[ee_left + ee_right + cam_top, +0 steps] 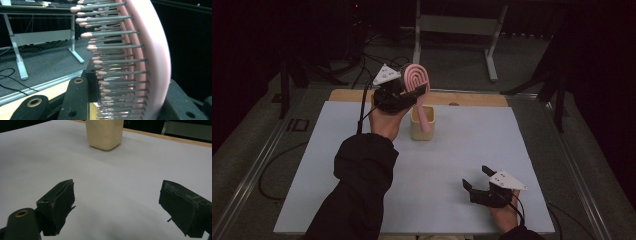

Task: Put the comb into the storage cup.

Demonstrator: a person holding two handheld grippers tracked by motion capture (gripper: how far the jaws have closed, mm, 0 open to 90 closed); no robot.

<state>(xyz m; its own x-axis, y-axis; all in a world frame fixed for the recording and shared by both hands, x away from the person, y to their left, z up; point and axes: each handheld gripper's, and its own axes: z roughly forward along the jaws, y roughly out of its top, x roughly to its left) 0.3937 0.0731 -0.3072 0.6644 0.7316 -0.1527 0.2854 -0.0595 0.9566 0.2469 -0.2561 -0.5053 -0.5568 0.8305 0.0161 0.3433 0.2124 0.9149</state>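
Dark room, grey carpet floor — white metal frame, black cables

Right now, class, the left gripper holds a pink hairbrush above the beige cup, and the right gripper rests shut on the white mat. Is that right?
Not quite. The right gripper is open: the right gripper view shows its jaws wide apart with nothing between them. The rest stands: the left gripper holds the pink hairbrush above the beige cup, and the right rests on the white mat.

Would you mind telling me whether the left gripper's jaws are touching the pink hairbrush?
Touching. In the left gripper view the left gripper has its jaws closed on the pink hairbrush, one against the smooth back, one among the bristles.
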